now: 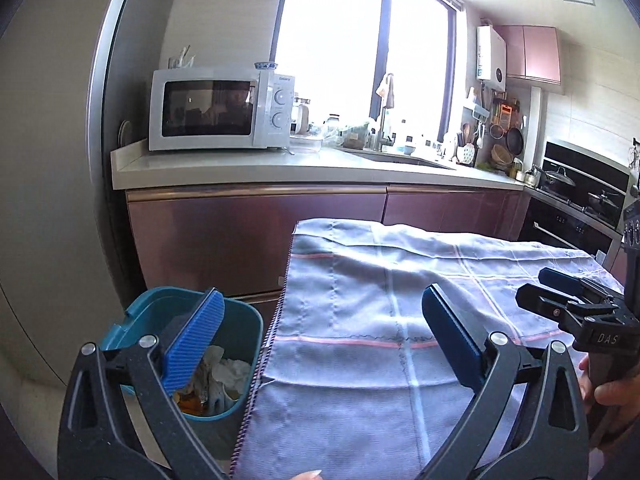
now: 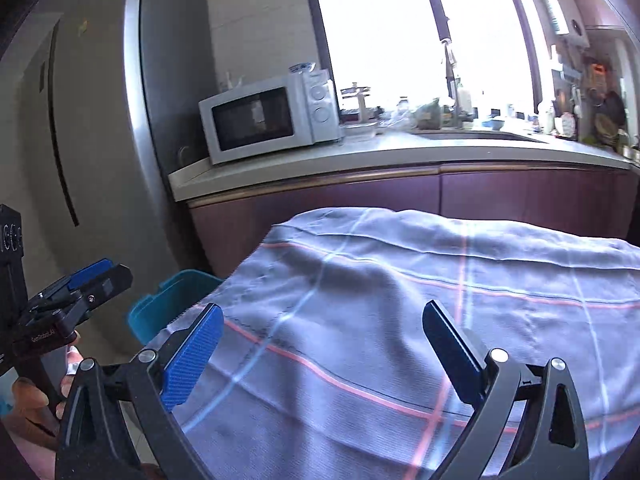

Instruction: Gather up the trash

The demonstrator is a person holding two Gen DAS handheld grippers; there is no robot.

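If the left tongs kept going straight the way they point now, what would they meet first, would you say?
Most likely the grey checked cloth spread ahead of them. The left tongs stand open and empty, aimed slightly downward over it; the teal bin sits off to their left. Depth is hard to judge.

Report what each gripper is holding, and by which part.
Nothing: the left gripper and right gripper both have their jaws wide open and empty.

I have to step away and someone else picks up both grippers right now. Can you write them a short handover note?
Left gripper: open, empty, over the cloth's left edge.
Right gripper: open, empty, above the cloth.
Teal bin: on the floor left of the cloth-covered table, holding crumpled paper and other scraps.
Done: trash sits in the bin; no trash shows on the cloth.
Left: check areas outside these views for more.
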